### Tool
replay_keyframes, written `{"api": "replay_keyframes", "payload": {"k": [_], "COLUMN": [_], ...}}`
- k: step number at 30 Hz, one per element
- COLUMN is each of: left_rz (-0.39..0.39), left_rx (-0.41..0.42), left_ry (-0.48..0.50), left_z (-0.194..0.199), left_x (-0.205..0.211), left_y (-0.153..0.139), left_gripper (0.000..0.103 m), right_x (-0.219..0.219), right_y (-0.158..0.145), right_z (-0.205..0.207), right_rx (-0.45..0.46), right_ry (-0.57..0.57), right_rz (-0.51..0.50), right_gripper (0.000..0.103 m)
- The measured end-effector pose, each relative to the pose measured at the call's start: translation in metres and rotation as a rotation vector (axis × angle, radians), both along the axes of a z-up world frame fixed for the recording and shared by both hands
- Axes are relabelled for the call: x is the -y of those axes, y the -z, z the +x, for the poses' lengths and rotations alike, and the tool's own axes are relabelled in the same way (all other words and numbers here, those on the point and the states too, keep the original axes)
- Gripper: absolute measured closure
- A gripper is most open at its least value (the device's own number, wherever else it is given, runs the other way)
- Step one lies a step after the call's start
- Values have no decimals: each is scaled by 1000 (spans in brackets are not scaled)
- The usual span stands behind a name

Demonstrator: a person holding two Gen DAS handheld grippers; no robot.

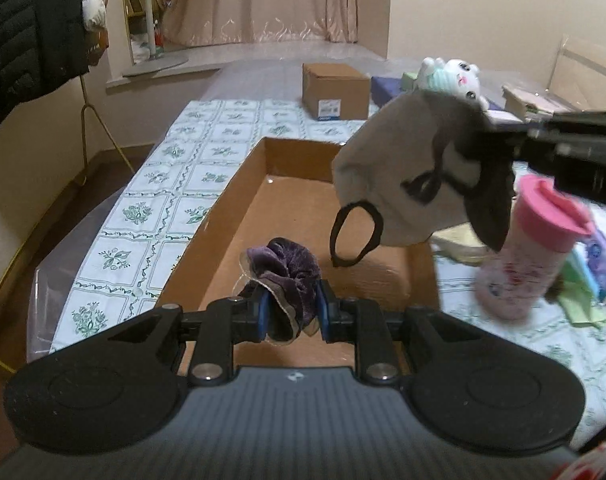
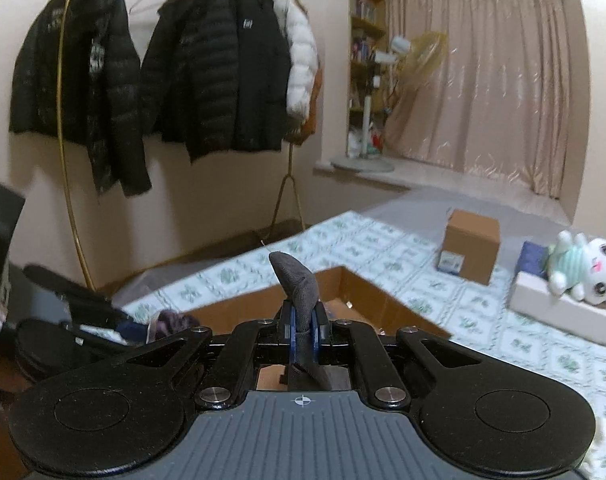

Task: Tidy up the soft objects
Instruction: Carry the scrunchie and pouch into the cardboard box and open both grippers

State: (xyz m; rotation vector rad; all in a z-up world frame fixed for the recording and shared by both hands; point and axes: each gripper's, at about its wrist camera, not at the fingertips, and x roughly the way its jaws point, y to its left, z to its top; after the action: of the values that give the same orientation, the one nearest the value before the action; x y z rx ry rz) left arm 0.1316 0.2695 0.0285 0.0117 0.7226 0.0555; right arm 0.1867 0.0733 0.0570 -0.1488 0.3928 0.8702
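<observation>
Scrunchie [image 1: 281, 276], purple, pinched in left gripper [image 1: 291, 314], jaws narrow on it, held over near end of open box [image 1: 227, 204]. Mask [image 1: 403, 168], grey with black loops, clamped in right gripper [image 2: 301, 326], jaws almost closed on cloth, hanging above box's right wall. Box interior bare, brown, walls low. Desk [image 1: 151, 208] open left of box. Cup [image 1: 523, 248], pink lid, just right of box. Small carton [image 1: 337, 90] and plush [image 1: 455, 76] beyond far edge.

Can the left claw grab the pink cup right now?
Probably not: the left claw is shut on a purple scrunchie above the cardboard tray, so it cannot take the pink cup.
</observation>
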Motion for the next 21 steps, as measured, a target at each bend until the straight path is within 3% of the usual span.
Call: {"api": "replay_keyframes", "payload": {"k": [6,8,10,11,21], "left_rz": [-10,-9,-10,-11,-46], "left_rx": [-28,-34,-35,-34,27], "left_ry": [-19,-24,-31,-33,-86], "left_z": [21,23,22,20,-29], "left_x": [-17,-20,-23,-23,-9], "left_y": [23,27,29,29,1], "left_gripper": [75,63,53,51,45], "right_x": [-29,-31,-26,-22,19], "right_y": [44,54,56,55,17], "right_z": [16,18,15,14,-39], "right_rx": [-63,-84,-87,-80,14], "right_ry": [-78,-82,-77,-73,-54], "right_rz": [-72,-75,-52,-28,-6], "right_gripper": [95,84,36,31,30]}}
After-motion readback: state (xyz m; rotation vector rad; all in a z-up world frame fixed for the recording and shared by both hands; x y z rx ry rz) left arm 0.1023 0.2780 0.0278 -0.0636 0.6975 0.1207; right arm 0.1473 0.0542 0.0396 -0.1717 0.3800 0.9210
